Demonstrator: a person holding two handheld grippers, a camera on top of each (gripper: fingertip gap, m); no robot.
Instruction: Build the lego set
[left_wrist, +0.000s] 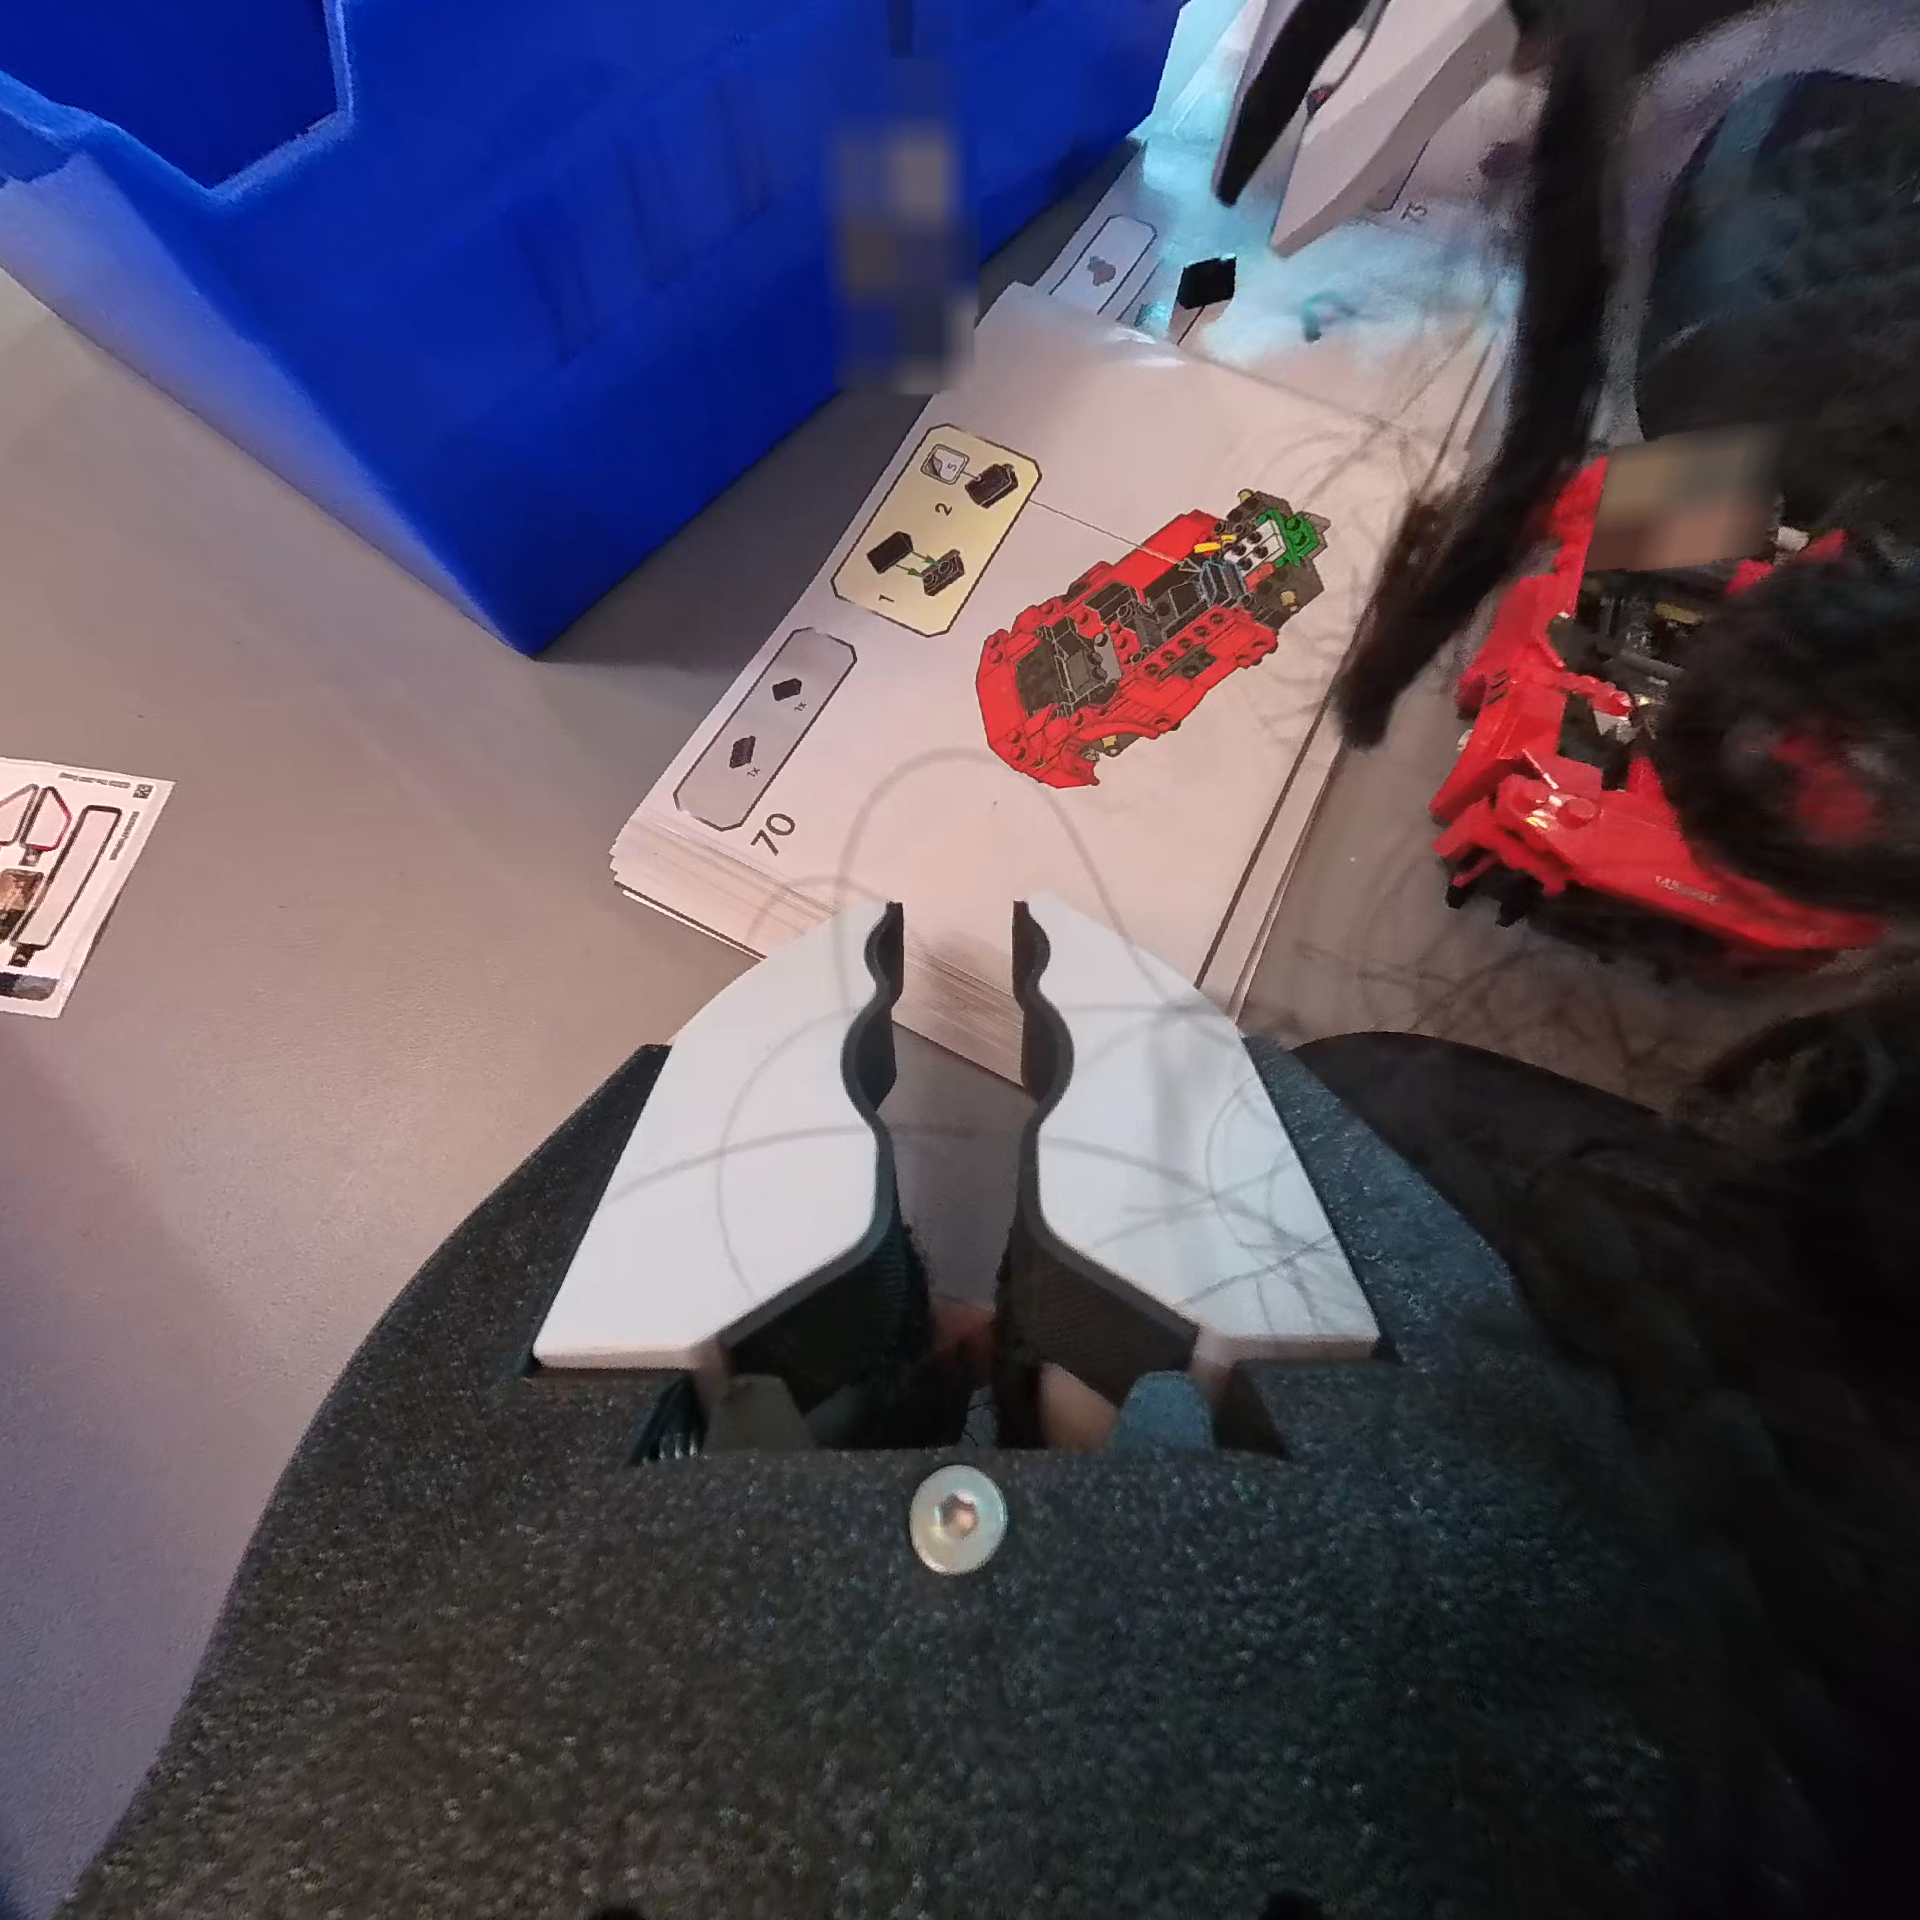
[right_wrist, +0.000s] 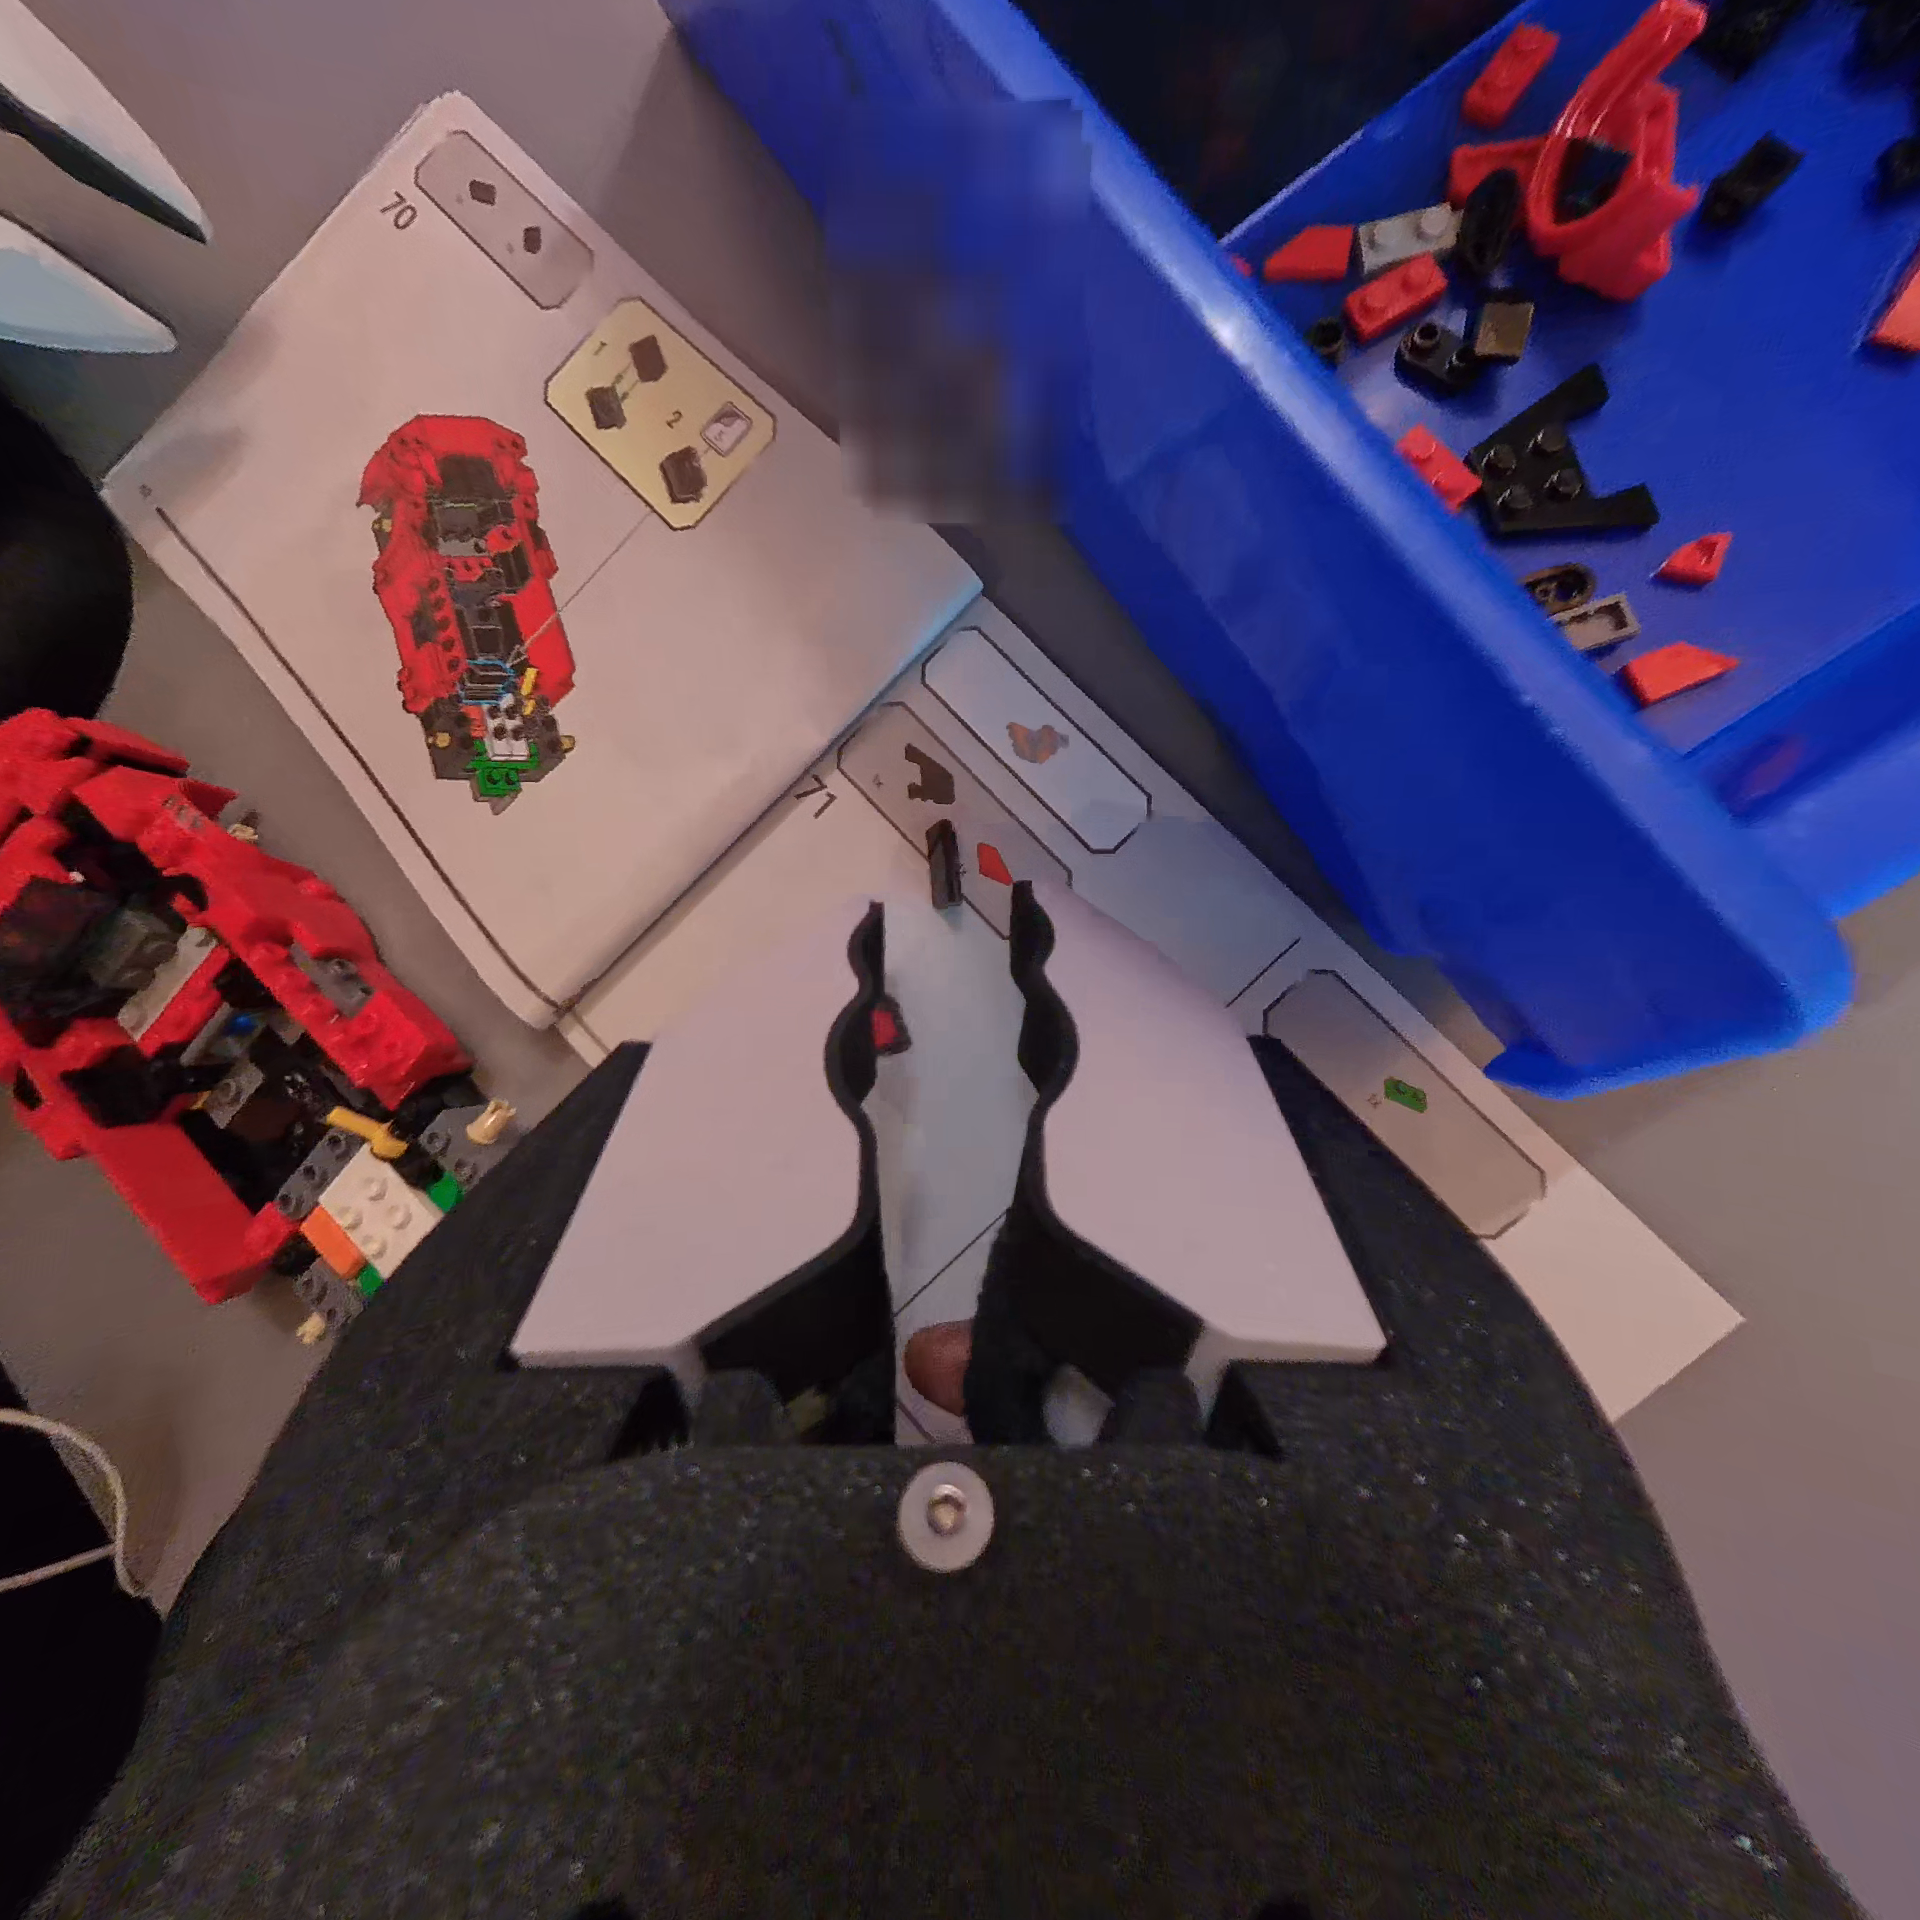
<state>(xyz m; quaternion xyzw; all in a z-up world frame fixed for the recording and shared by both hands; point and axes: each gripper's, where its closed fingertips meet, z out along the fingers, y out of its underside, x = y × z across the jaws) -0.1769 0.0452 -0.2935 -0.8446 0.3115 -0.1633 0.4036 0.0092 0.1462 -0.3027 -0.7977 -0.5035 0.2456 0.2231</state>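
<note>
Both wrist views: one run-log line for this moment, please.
left gripper open, empty | right gripper open, over booklet | small black piece near tips | red car untouched

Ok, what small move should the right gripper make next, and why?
Probably ease the right gripper forward and down, then shut on the small black lego piece. The piece lies loose on the open paper instruction booklet, just beyond the fingertips and roughly in line with their gap, and the jaws stand apart.

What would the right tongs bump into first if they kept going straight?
Probably the small black Lego piece lying on the open instruction booklet, just ahead of the open right tongs; depth is hard to judge.
</note>
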